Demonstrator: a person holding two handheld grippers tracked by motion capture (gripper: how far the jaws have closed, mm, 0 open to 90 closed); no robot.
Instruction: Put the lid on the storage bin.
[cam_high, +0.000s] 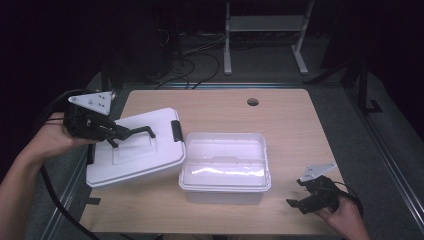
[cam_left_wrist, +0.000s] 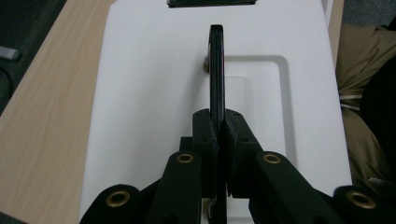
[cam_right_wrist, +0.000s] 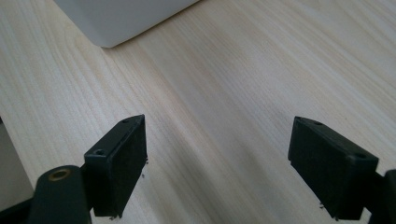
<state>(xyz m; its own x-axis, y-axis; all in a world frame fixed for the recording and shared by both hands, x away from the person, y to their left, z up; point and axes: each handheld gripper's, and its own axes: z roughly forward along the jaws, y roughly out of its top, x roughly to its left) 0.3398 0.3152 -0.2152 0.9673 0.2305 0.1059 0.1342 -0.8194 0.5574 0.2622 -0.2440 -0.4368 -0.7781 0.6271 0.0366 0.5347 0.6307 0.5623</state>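
We hold left tool (cam_high: 118, 134) clamped on black handle (cam_high: 141, 131) of white lid (cam_high: 135, 147); jaws pinch handle bar edge-on, so lid hangs by its centre and tilts little. Lid off box, at 9 o'clock of it, near edge low over tabletop (cam_high: 290, 125), far edge raised. Open clear box (cam_high: 225, 167) sits mid-tabletop, mouth up, ready for access, we judge. Right tool (cam_high: 300, 202) at 4 o'clock of box, jaws apart, nothing between, parked low over bare wood to stay clear of lid's path.
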